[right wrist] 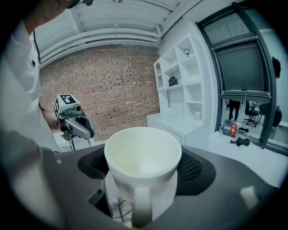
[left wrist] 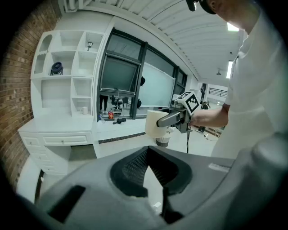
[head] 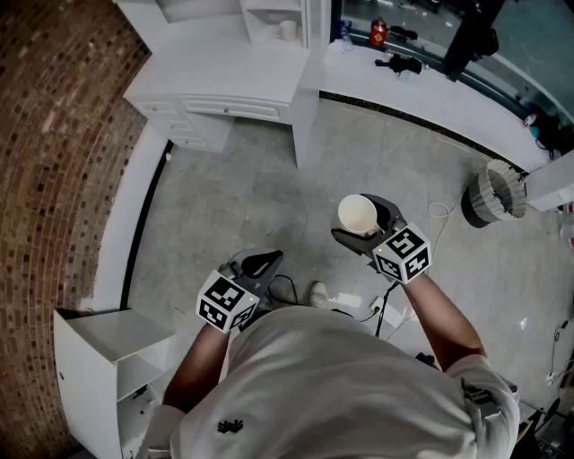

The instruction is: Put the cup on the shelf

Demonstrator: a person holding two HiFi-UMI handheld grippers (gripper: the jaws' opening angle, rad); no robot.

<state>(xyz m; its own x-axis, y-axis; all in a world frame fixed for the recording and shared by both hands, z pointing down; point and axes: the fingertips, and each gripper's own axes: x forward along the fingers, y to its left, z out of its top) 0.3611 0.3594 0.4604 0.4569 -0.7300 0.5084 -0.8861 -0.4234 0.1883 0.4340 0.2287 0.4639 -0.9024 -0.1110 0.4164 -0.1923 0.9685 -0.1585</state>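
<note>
A white cup (head: 357, 215) with a handle stands upright between the pads of my right gripper (head: 363, 222), which is shut on it above the grey floor. In the right gripper view the cup (right wrist: 143, 157) fills the space between the jaws of the gripper (right wrist: 144, 167), its handle toward the camera and its inside empty. My left gripper (head: 260, 263) hangs lower left, shut on nothing, its tips meeting (left wrist: 146, 155). The left gripper view shows the cup (left wrist: 156, 125) carried by the right gripper (left wrist: 173, 119). The white shelf unit (head: 269, 18) (left wrist: 67, 76) (right wrist: 180, 85) stands ahead, a few steps away.
A brick wall (head: 54, 161) runs along the left. A small white cabinet (head: 108, 350) sits at the lower left. A white window counter (head: 430, 90) carries a red can (head: 378, 32) and a black item (head: 399, 63). A ribbed bin (head: 493, 193) and cables (head: 386, 309) lie on the floor.
</note>
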